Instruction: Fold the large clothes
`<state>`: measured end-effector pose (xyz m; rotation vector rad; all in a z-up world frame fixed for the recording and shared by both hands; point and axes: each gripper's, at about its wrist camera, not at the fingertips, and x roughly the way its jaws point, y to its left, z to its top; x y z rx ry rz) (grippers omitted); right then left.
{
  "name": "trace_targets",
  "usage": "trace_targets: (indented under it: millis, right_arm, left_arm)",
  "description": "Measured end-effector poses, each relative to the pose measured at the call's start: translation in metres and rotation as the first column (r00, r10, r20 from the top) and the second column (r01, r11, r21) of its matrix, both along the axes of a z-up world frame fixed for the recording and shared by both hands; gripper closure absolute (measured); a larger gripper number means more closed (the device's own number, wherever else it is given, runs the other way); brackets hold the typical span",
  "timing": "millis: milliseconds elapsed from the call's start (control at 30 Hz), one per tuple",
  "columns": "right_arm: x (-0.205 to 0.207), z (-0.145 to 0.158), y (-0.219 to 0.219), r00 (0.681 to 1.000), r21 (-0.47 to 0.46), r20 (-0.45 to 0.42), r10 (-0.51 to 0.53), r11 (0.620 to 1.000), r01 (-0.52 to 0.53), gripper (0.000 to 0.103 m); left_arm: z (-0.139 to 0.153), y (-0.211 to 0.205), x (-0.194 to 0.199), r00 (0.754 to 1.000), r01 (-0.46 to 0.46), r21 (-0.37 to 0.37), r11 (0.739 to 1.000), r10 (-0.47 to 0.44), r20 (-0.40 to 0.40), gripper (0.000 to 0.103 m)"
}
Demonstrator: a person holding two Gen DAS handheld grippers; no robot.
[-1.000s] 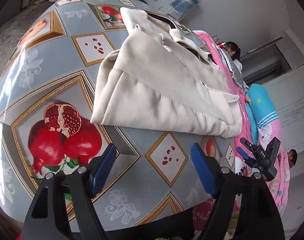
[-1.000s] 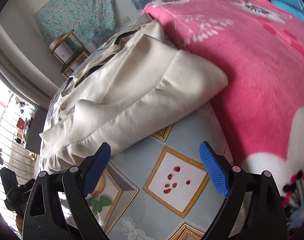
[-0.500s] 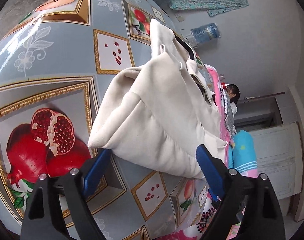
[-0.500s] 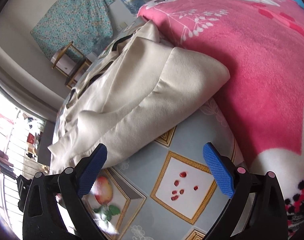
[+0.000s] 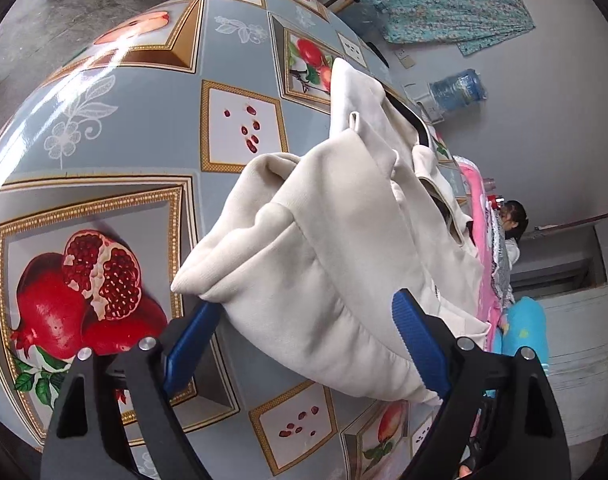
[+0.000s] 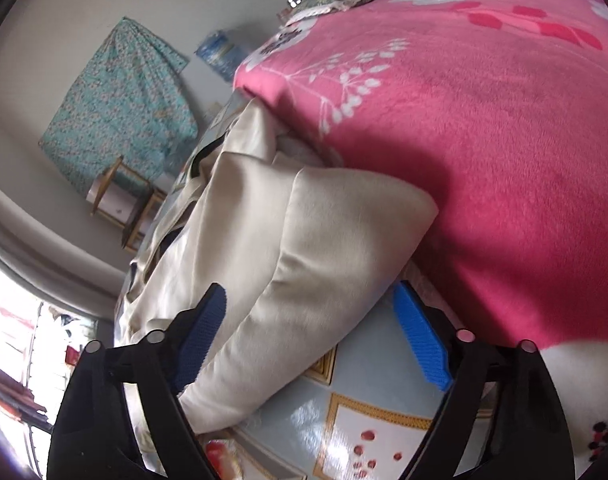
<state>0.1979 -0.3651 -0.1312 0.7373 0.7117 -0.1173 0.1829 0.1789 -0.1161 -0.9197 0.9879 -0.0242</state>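
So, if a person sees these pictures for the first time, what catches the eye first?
Probably the cream garment, folded thick on the table, its near edge between the blue pads of both grippers. Next, the big red pomegranate printed on the tablecloth, left of the garment. Then the bright pink blanket along the garment's right side.

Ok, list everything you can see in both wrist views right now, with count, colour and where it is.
cream garment: one, cream, folded on the tablecloth, its near edge between both claws
tablecloth: one, grey-blue with pomegranate prints, covering the table
pink blanket: one, pink with white flowers, beside the garment
water jug: one, blue, by the far wall
teal cloth: one, floral, on the wall
wooden stool: one, below the cloth
left claw: open around the garment's edge
right claw: closing around the garment's edge
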Motion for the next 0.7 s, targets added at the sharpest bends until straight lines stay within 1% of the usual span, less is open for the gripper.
trace_targets:
  millis: [33, 67, 100, 133, 167, 200, 233, 267, 300, 333, 367, 400, 500, 567, 633, 700]
  right_arm:
    - [0.001, 0.000, 0.000, 1.000, -0.014, -0.004, -0.013, 1.000, 0.013, 0.034]
    - [0.003, 0.000, 0.000, 1.000, -0.025, -0.006, -0.023, 0.999, 0.023, 0.039]
    - [0.004, 0.000, 0.000, 1.000, -0.034, -0.008, -0.029, 0.999, 0.029, 0.042]
    - [0.006, -0.001, 0.001, 0.999, -0.044, -0.010, -0.035, 0.998, 0.034, 0.044]
    - [0.007, -0.001, 0.002, 0.999, -0.056, -0.013, -0.037, 0.998, 0.036, 0.049]
    - [0.009, 0.000, 0.003, 0.999, -0.076, -0.018, -0.037, 0.996, 0.035, 0.055]
    - [0.010, 0.000, 0.003, 0.999, -0.101, -0.023, -0.031, 0.994, 0.028, 0.059]
    - [0.012, 0.001, 0.005, 0.999, -0.130, -0.029, -0.021, 0.991, 0.018, 0.069]
    - [0.013, 0.002, 0.007, 0.999, -0.153, -0.034, -0.011, 0.988, 0.006, 0.084]
    - [0.014, 0.004, 0.010, 0.999, -0.173, -0.039, 0.003, 0.985, -0.010, 0.090]
    - [0.015, 0.006, 0.012, 0.999, -0.184, -0.039, 0.020, 0.982, -0.027, 0.094]
    - [0.013, 0.009, 0.012, 0.999, -0.198, -0.037, 0.027, 0.980, -0.034, 0.095]
    - [0.005, 0.025, 0.020, 0.999, -0.239, -0.002, 0.054, 0.970, -0.053, 0.096]
    - [0.000, 0.035, 0.027, 0.997, -0.258, 0.012, 0.077, 0.964, -0.071, 0.098]
    - [-0.006, 0.040, 0.035, 0.995, -0.272, 0.016, 0.096, 0.958, -0.087, 0.098]
    - [-0.014, 0.042, 0.042, 0.994, -0.270, 0.022, 0.111, 0.958, -0.101, 0.098]
  left_arm:
    - [0.002, -0.003, 0.001, 1.000, -0.008, 0.033, 0.999, 0.008, -0.008, 0.018]
    - [0.003, -0.006, 0.001, 1.000, -0.012, 0.062, 0.998, 0.013, -0.014, 0.023]
    - [0.003, -0.008, 0.002, 1.000, -0.018, 0.096, 0.995, 0.020, -0.020, 0.033]
    - [0.003, -0.009, 0.001, 0.999, -0.026, 0.129, 0.991, 0.028, -0.020, 0.039]
    - [0.002, -0.009, 0.001, 0.999, -0.027, 0.153, 0.988, 0.029, -0.013, 0.049]
    - [0.001, -0.009, 0.002, 1.000, -0.015, 0.175, 0.984, 0.014, 0.004, 0.055]
    - [0.001, -0.012, 0.003, 1.000, 0.016, 0.216, 0.976, -0.021, 0.021, 0.059]
    - [0.000, -0.016, 0.005, 0.997, 0.052, 0.266, 0.963, -0.063, 0.035, 0.066]
    - [0.000, -0.020, 0.007, 0.994, 0.078, 0.308, 0.948, -0.098, 0.050, 0.072]
    - [0.001, -0.024, 0.007, 0.988, 0.103, 0.350, 0.931, -0.137, 0.074, 0.076]
    - [0.003, -0.027, 0.007, 0.983, 0.115, 0.375, 0.920, -0.160, 0.091, 0.082]
    - [0.006, -0.029, 0.005, 0.977, 0.122, 0.404, 0.906, -0.182, 0.113, 0.086]
    - [0.020, -0.027, -0.004, 0.964, 0.086, 0.459, 0.884, -0.190, 0.185, 0.088]
    - [0.027, -0.025, -0.006, 0.956, 0.065, 0.481, 0.874, -0.193, 0.221, 0.089]
    - [0.032, -0.020, -0.009, 0.950, 0.054, 0.487, 0.872, -0.194, 0.243, 0.090]
    - [0.035, -0.010, -0.011, 0.949, 0.042, 0.478, 0.877, -0.185, 0.256, 0.090]
